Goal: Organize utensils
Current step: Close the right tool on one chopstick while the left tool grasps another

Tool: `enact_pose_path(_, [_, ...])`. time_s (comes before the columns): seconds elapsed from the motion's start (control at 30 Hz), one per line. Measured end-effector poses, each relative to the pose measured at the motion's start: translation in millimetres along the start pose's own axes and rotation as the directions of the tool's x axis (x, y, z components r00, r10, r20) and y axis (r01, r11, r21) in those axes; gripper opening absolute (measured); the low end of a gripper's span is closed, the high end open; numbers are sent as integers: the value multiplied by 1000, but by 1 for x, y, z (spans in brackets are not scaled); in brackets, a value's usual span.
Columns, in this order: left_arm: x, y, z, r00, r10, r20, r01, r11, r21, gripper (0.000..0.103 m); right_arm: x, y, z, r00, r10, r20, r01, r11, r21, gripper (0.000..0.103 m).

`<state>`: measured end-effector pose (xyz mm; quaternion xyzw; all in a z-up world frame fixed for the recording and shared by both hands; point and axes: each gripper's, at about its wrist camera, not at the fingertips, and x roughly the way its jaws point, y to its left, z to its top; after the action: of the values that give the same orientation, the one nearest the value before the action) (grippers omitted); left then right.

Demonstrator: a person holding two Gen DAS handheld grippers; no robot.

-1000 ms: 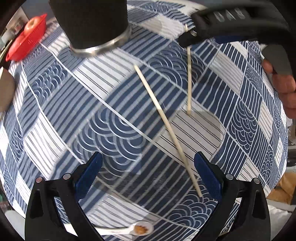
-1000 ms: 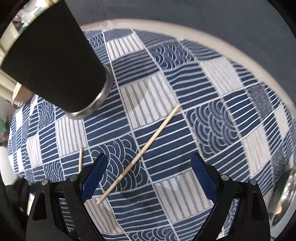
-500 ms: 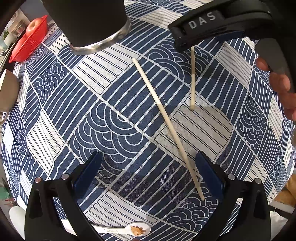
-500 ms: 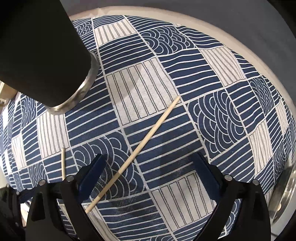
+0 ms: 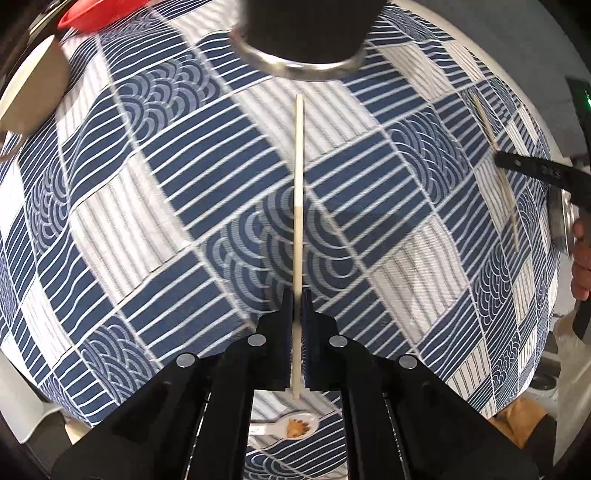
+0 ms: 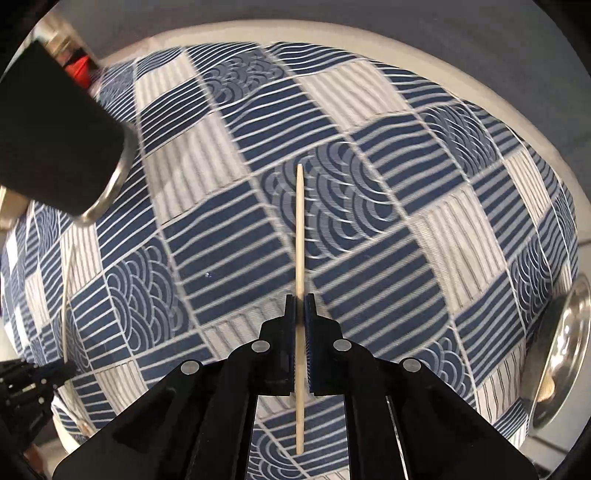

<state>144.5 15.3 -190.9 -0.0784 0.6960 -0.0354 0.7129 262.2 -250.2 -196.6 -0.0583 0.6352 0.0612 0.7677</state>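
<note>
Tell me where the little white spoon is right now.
In the left wrist view the white spoon lies on the patterned tablecloth at the bottom centre, partly hidden behind the left hand-held gripper.

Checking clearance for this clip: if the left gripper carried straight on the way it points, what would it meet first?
Probably the patterned tablecloth directly below: the left gripper, shut on a chopstick, points down at it. Depth is unclear.

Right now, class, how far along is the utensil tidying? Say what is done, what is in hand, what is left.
Done: nothing looks put away yet. In hand: the left tongs have just closed on one chopstick, and the right tongs on the other chopstick. Left: both probably go into the black cup, and the ceramic spoon still lies on the tablecloth.
</note>
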Motion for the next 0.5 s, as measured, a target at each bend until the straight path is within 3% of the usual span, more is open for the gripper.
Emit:
enact_pose_path(0.17, [-6, 19, 7, 1000, -7, 4, 7, 999, -39, 5, -13, -27, -4, 999, 47, 18, -48, 997, 61, 4])
enact_pose_path(0.37, [-31, 49, 30, 997, 47, 61, -42, 996, -83, 5, -44, -56, 8, 990, 113, 88, -124, 985, 122, 4])
enact_pose_path(0.43, [-42, 52, 40, 996, 41, 82, -33, 995, -94, 5, -55, -52, 10, 988, 111, 110, -125, 984, 129, 4])
enact_pose_path(0.5, [-52, 59, 49, 994, -23, 103, 34, 994, -105, 5, -63, -39, 15, 984, 116, 133, -134, 982, 134, 5])
